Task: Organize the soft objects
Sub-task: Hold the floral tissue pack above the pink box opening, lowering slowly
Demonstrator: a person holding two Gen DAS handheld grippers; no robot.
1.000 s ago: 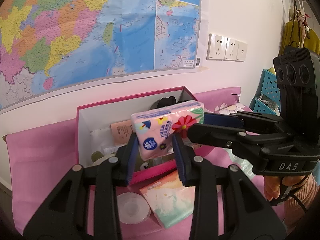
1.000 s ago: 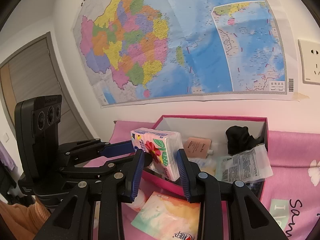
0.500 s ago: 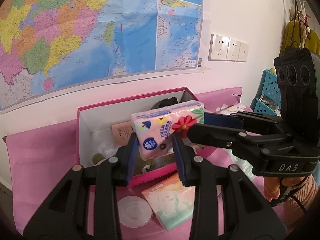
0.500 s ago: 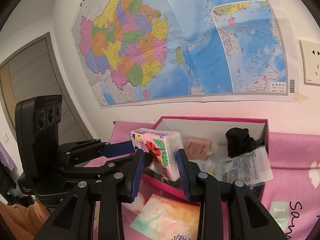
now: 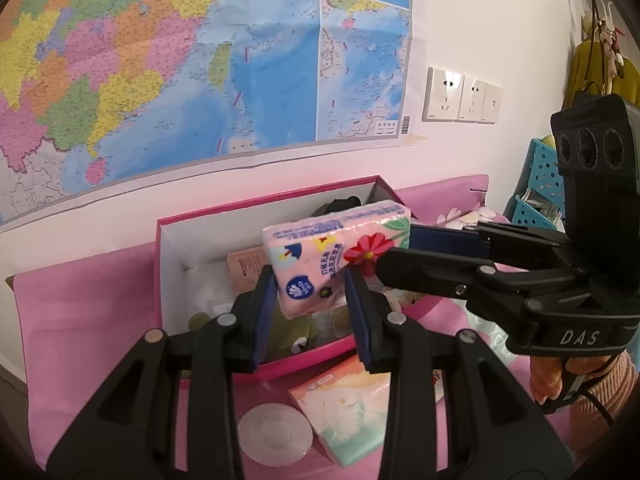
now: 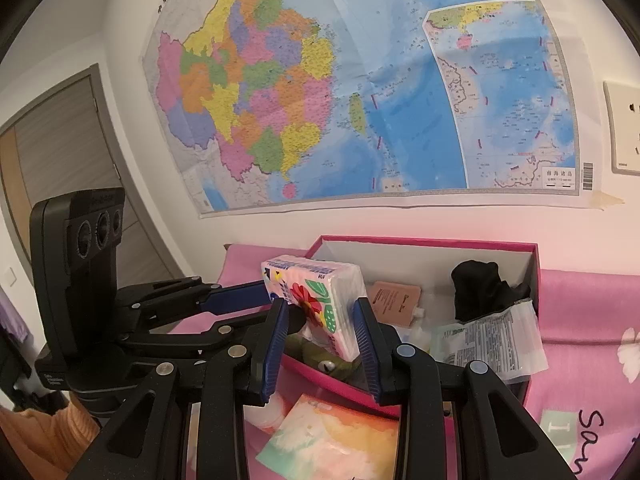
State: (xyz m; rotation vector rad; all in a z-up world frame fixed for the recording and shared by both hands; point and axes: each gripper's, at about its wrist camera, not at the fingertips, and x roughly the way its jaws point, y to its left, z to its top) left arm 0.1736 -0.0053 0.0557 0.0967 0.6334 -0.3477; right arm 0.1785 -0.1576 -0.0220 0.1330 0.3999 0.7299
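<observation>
The tissue pack [image 5: 326,266] hangs above the pink box [image 5: 172,280], pinched at opposite ends by left gripper [image 5: 311,298] and right gripper [image 6: 322,330], seemingly so it stays level for lowering inside.

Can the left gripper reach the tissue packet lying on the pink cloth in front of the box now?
Probably not yet. The left gripper and the right gripper both clamp the pink tissue pack, so its fingers are occupied; the pastel packet lies uncovered below.
</observation>
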